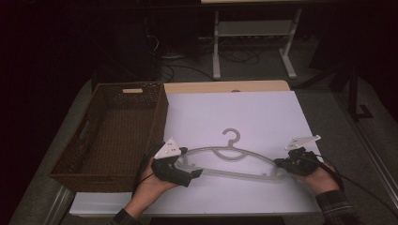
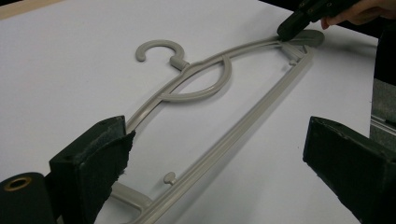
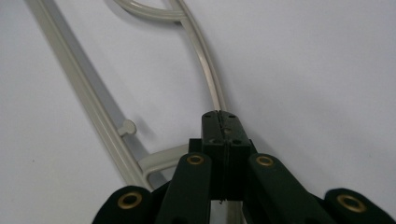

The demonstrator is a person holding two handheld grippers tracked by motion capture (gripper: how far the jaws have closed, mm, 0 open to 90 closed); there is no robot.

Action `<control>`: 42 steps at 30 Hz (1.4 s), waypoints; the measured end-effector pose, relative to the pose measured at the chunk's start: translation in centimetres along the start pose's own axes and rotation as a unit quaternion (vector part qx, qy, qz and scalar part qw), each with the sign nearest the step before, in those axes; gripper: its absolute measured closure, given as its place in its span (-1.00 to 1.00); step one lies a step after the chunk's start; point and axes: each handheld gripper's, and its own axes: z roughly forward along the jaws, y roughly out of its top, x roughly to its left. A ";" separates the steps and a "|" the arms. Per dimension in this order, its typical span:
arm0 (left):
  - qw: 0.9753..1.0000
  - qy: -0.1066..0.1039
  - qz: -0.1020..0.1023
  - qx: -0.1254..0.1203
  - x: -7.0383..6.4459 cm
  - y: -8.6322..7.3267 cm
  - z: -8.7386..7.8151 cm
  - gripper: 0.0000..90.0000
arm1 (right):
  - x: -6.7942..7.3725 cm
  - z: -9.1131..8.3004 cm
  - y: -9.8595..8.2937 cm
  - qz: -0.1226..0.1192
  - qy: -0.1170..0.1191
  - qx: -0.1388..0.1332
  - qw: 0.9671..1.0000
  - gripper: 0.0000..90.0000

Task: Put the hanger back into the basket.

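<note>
Both hands reached in from the near edge of the tabletop [image 1: 263,105]. The left tongs [image 1: 187,174] stood wide apart, straddling the left end of the hanger [image 1: 230,159], which lay flat near that edge, beside the basket [image 1: 110,136]. The right tongs [image 1: 281,164] were clamped on the hanger's right end.

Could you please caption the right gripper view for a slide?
Right gripper shut on the grey hanger's end.
</note>
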 end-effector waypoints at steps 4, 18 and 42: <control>1.000 0.000 0.000 0.001 0.0 0.0 0.0 -0.86 | -0.4 0.2 0.2 0.002 -0.010 0.001 1.000 0.99; 1.000 0.000 -0.001 0.001 0.0 0.0 0.1 -0.86 | -1.8 0.2 1.5 0.019 -0.016 -0.046 0.999 0.99; 1.000 0.001 -0.002 0.001 0.0 0.0 0.1 -0.86 | 4.7 4.1 3.6 -0.076 0.066 -0.019 0.995 0.99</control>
